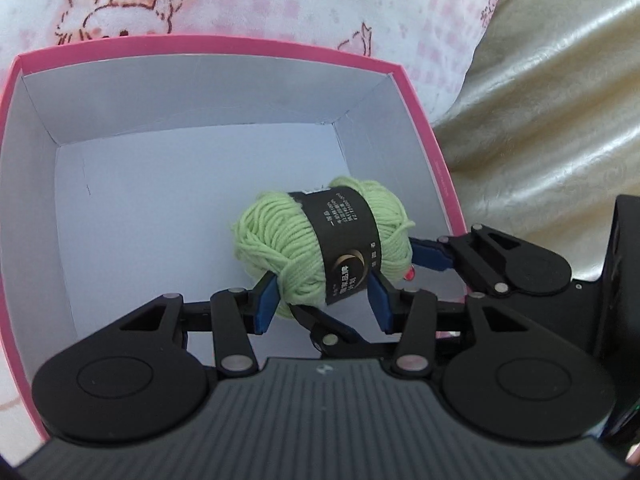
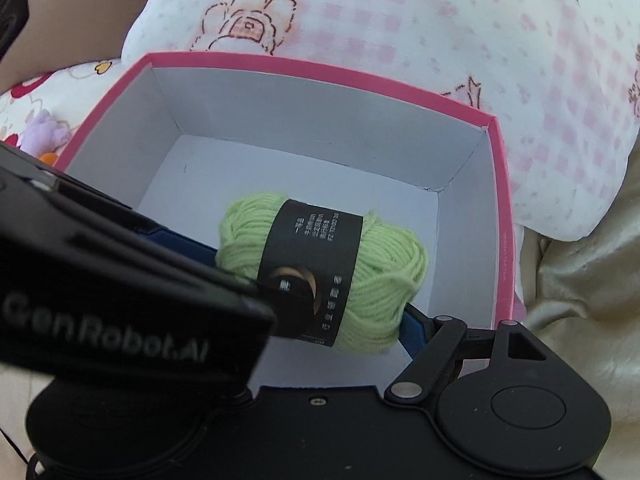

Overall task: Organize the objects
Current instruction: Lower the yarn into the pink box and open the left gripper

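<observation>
While both grippers clamp the green yarn skein (image 1: 320, 248), left gripper (image 1: 322, 304) across its lower end, right gripper (image 2: 320, 300) along its length, it hangs inside the pink box (image 1: 224, 46) near the right wall, apparently for steady lowering.

Left gripper (image 1: 324, 304): I had it angled downward, blue pads pressed on both sides of yarn ball (image 1: 320, 240). Right gripper (image 2: 312, 300): reached in crosswise, jaws wide, pads against same ball's ends.
</observation>
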### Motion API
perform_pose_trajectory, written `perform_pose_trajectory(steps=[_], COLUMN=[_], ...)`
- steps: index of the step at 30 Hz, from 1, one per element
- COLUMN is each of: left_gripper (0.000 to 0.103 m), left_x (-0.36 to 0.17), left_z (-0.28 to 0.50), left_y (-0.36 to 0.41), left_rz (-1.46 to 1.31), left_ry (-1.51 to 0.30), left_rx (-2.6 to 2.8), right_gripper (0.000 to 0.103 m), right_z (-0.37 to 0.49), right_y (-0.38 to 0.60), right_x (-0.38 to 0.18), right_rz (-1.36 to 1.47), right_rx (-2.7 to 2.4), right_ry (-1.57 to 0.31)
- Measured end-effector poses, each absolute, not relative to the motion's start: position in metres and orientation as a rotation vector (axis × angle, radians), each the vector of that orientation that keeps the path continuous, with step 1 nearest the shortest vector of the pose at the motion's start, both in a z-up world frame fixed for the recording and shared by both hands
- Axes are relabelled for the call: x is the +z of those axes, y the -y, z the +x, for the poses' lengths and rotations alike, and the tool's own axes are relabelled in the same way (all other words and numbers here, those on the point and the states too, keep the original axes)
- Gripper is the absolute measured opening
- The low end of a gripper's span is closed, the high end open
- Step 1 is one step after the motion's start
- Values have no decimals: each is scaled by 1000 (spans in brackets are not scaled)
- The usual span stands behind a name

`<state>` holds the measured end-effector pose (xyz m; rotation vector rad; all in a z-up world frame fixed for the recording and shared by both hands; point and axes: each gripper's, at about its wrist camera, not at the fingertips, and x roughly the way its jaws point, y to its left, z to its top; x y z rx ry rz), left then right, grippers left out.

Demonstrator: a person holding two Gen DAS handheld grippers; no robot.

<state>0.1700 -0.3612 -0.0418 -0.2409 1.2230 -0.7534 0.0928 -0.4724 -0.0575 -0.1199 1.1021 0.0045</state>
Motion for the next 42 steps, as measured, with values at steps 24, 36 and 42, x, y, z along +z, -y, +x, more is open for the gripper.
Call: perform_pose_trajectory(steps=[24,36,42], left_gripper=[36,48,56], left_x=[-70,-36,4], left_z=[181,166,146], left_y=[390,380,357], left_rz=[-294,-179,-81], left_ry=[-1273,-1167,-1131], left_rx=[-757,-641,-639], right_gripper=[54,54,54], right_z=[61,45,29], right_y=[499,502,480], right_x=[-47,-35,-10], right_rz=[-134,8,25], right_rx=[37,8,16], right_ry=[-997,-921,-873])
